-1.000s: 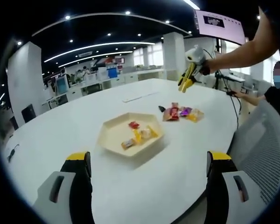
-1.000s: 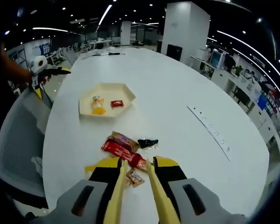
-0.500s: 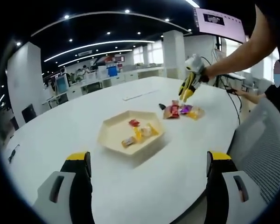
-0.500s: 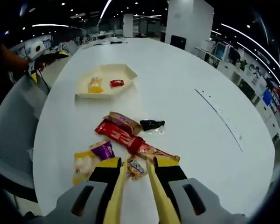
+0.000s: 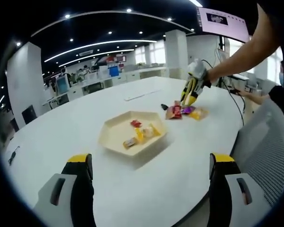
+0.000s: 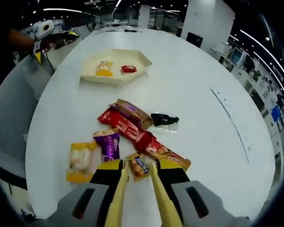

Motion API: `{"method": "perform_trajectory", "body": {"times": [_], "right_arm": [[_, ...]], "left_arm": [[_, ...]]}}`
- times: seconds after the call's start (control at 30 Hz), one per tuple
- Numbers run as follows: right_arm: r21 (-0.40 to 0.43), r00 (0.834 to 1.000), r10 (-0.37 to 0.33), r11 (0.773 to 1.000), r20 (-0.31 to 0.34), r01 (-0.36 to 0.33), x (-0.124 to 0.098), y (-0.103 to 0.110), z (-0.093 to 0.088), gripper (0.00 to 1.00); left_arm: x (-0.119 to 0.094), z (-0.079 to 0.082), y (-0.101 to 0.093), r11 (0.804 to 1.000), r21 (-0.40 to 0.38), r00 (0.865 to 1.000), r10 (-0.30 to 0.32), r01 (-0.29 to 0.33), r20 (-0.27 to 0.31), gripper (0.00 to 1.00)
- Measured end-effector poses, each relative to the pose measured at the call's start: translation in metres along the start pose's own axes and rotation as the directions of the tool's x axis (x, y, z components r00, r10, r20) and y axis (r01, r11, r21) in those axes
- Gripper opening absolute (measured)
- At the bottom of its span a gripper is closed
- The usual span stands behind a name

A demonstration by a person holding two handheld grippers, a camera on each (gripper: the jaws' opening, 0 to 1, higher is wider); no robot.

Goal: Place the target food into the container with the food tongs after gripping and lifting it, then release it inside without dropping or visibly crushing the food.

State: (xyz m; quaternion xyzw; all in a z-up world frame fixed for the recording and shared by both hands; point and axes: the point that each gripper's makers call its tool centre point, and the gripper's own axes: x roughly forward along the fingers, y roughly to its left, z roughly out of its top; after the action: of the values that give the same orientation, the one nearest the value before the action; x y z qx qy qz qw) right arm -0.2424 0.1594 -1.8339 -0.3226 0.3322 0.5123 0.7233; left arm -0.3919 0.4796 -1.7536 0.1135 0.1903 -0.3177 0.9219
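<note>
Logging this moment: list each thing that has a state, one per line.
Left gripper: open, holding nothing.
Right gripper: holds yellow tongs, tips apart over the small orange snack.
Tray: upright, snacks inside.
Purple packet: lying on the table.
</note>
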Motion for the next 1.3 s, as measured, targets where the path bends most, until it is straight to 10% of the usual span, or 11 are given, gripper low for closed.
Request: {"method": "perform_trajectory", "body": {"times": [0.83, 1.3], "right_arm": [[0.137, 0.999, -0.027, 0.990, -0.041, 0.033, -0.006, -0.001, -0.004, 0.20], [0.174, 0.997, -0.078, 0.982, 0.027, 0.072, -0.044, -0.023, 0.029, 0.20]], "left_arm": [[-0.001, 0.001, 0.001, 1.000, -0.006, 1.000, 0.004, -0.004, 0.005, 0.97], [0.000, 0.000, 0.000, 1.000, -0.010, 1.000, -0.005, 0.005, 0.001, 0.97]]}}
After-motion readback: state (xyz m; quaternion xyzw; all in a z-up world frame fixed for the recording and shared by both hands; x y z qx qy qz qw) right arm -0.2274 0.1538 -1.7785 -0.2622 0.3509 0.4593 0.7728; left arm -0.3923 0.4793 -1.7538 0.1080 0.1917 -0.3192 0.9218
